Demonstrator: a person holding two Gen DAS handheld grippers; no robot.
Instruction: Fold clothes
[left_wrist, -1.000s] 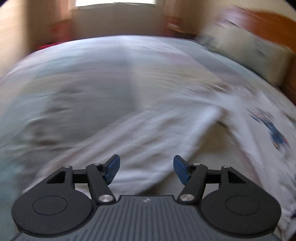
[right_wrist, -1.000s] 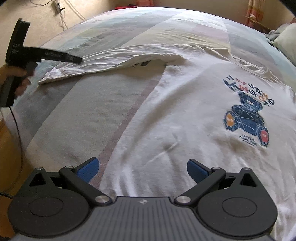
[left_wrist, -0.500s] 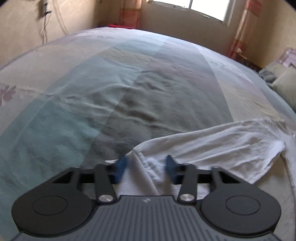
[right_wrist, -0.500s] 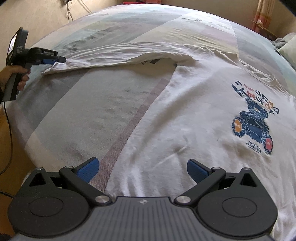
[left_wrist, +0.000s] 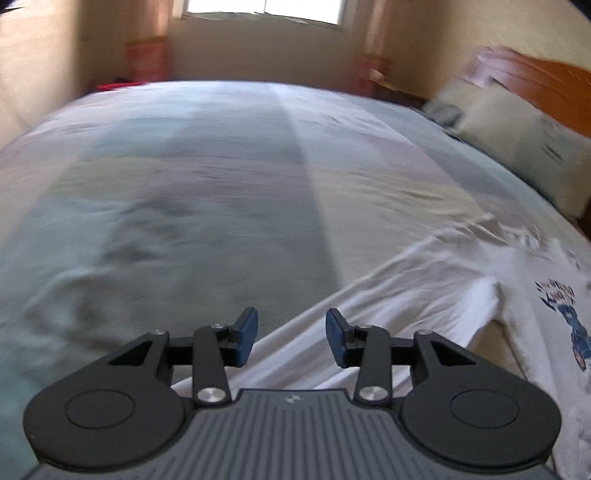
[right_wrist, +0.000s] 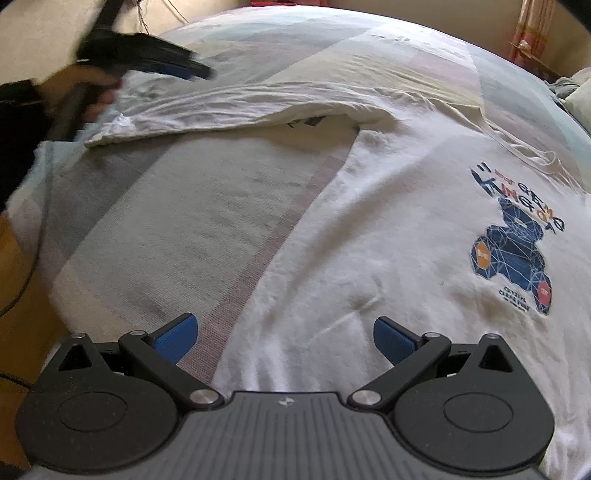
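A white long-sleeved shirt (right_wrist: 388, 221) lies spread on a bed (right_wrist: 207, 206), with two hand-held claws over it, both released.

The shirt lies front up on the striped bedcover, its printed blue bear (right_wrist: 513, 251) toward the right side of the right wrist view. One long sleeve (right_wrist: 221, 110) stretches away to the left across the bed, its cuff near the bed's edge. The left claw (right_wrist: 192, 72), held in a person's hand (right_wrist: 88, 92) and blurred, hovers just above that sleeve near the cuff; its blue pads (left_wrist: 245, 336) stand apart with nothing between them. The right claw (right_wrist: 284, 338) hangs over the shirt's lower hem, its blue pads (right_wrist: 393, 338) spread wide and empty. A pillow (left_wrist: 517, 144) rests against a wooden headboard (left_wrist: 546, 85) at the far right.
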